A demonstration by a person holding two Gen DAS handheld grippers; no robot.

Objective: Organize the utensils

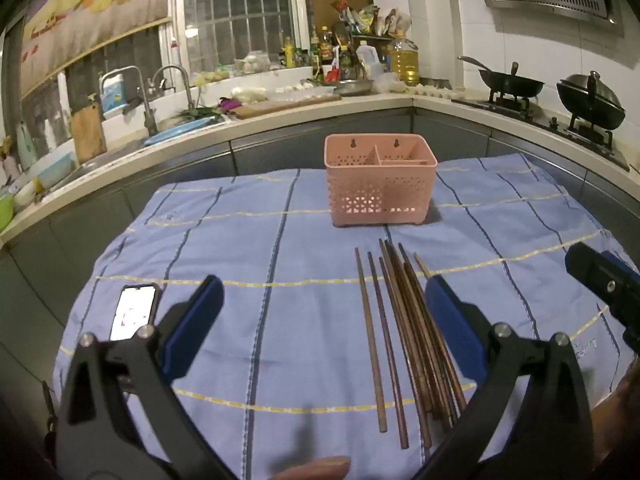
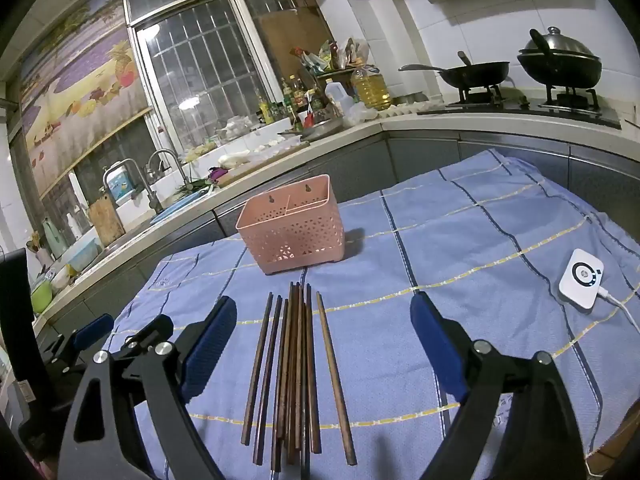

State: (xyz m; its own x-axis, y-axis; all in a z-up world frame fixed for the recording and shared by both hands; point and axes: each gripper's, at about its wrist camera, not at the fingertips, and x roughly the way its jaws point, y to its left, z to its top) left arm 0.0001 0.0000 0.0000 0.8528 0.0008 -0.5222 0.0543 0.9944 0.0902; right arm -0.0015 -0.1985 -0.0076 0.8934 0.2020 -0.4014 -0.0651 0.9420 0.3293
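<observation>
A pink perforated utensil basket (image 1: pixel 380 184) with compartments stands on the blue checked cloth (image 1: pixel 260 248); it also shows in the right wrist view (image 2: pixel 294 228). Several brown wooden chopsticks (image 1: pixel 404 340) lie side by side in front of it, pointing toward the basket, and show in the right wrist view (image 2: pixel 294 368) too. My left gripper (image 1: pixel 324 316) is open and empty, above the cloth just left of the chopsticks. My right gripper (image 2: pixel 324 336) is open and empty, straddling the chopsticks from above.
A phone (image 1: pixel 134 312) lies on the cloth at the left. A white device (image 2: pixel 580 278) with a cable lies at the right. Behind the table run a kitchen counter with sink (image 1: pixel 120 148), bottles (image 1: pixel 332 52) and woks (image 1: pixel 512 84).
</observation>
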